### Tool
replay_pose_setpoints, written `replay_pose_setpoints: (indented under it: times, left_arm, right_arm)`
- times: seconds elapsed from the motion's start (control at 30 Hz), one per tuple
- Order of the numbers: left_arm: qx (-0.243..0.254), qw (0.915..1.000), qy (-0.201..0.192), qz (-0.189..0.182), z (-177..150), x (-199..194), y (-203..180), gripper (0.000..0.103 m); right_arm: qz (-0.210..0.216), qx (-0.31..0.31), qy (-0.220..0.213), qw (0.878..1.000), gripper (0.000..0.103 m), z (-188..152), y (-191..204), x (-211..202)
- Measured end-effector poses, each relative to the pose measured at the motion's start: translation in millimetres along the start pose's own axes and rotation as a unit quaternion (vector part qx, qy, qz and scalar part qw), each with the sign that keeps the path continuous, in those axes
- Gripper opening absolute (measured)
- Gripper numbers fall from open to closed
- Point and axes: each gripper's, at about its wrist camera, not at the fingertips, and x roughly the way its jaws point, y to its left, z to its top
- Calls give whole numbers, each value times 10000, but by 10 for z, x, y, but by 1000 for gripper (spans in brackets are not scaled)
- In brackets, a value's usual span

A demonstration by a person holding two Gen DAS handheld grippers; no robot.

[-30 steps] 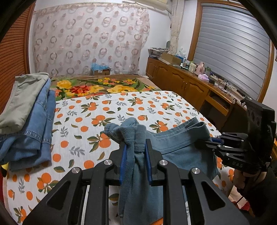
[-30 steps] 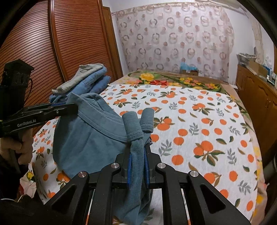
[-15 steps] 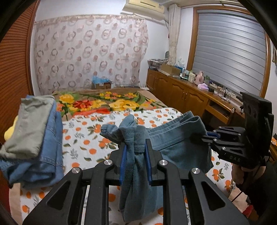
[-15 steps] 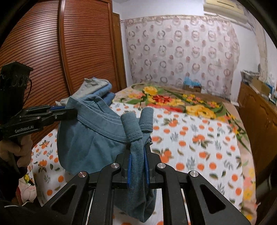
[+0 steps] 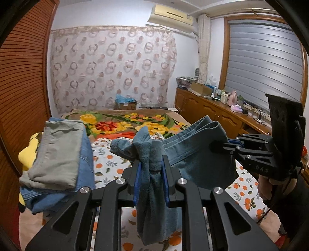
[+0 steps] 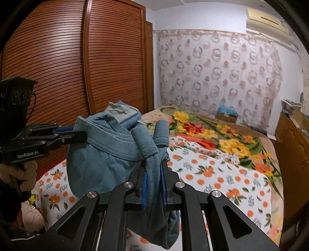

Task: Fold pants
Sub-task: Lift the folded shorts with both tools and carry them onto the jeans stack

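**Holding blue pants aloft above the bed**

Gripping the blue pants [image 5: 195,154] at both ends of the waistband: left gripper [image 5: 150,173] clamped on one bunched corner, right gripper [image 6: 153,179] clamped on the other. Stretched between the two, fabric sagging below each, clear of the orange-print bedsheet [image 6: 222,173]. Just beside the left gripper, a stack of folded clothes [image 5: 58,154].

A lived-in home bedroom: a bed [image 6: 222,173] in an orange-print sheet fills the middle, a floral blanket [image 6: 208,131] at 12 o'clock, slatted wooden wardrobe doors [image 6: 77,67] at 10, a ring-patterned curtain [image 5: 112,67] behind, a wall air conditioner [image 5: 170,16] at 1, and a cluttered wooden sideboard [image 5: 212,110] under a shuttered window [image 5: 262,63] at 2
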Motion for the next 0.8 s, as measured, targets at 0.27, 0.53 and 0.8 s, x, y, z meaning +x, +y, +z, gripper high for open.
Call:
replay_pose_setpoints:
  times: [0.27,0.53,0.8]
  left_arm:
    - [-205,9993,-207,233,42,-122,274,20]
    - [-480,9961,-425,612,67,-233,657,20]
    - [-613,9925,-497,931,191,-203,1083,20]
  right_arm:
    - [214,-169,-42,9996,12,293,-35,246]
    - [425,-529,-132,9976,12,628,51,662]
    - [540,-704,-174,9959,12,863,85,1166]
